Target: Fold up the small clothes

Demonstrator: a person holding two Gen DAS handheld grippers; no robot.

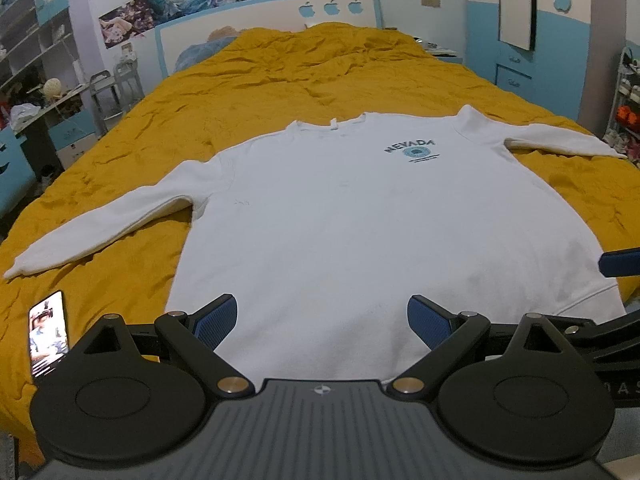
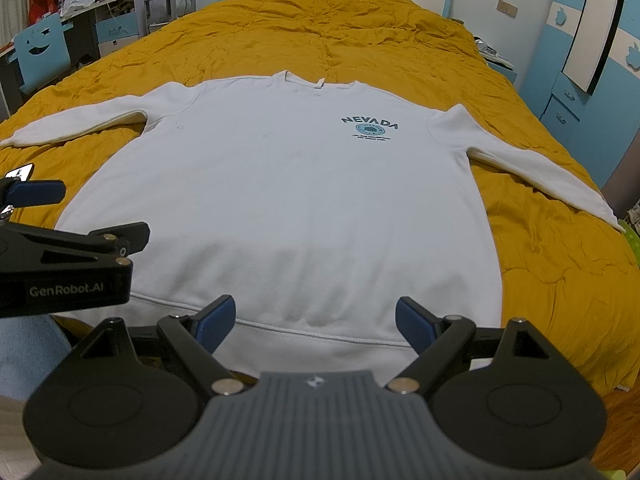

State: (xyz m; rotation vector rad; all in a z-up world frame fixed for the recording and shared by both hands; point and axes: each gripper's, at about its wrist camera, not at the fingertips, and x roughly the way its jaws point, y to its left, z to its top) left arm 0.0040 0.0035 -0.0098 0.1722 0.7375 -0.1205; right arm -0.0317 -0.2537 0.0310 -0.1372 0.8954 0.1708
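White sweatshirt [image 1: 360,216] flat on yellow bed [image 1: 280,80], hem just ahead of left gripper [image 1: 322,322] and right gripper [image 2: 316,324], both spread wide, empty

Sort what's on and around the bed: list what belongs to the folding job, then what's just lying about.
For the job:
white sweatshirt, spread flat
left gripper, open
right gripper, open

Lying about:
phone on the yellow bedspread, lit
blue pillow at the headboard

A home bedroom, probably a child's: mustard-covered bed [image 1: 320,76], apple-decorated headboard [image 1: 332,8], wall posters [image 1: 168,4].
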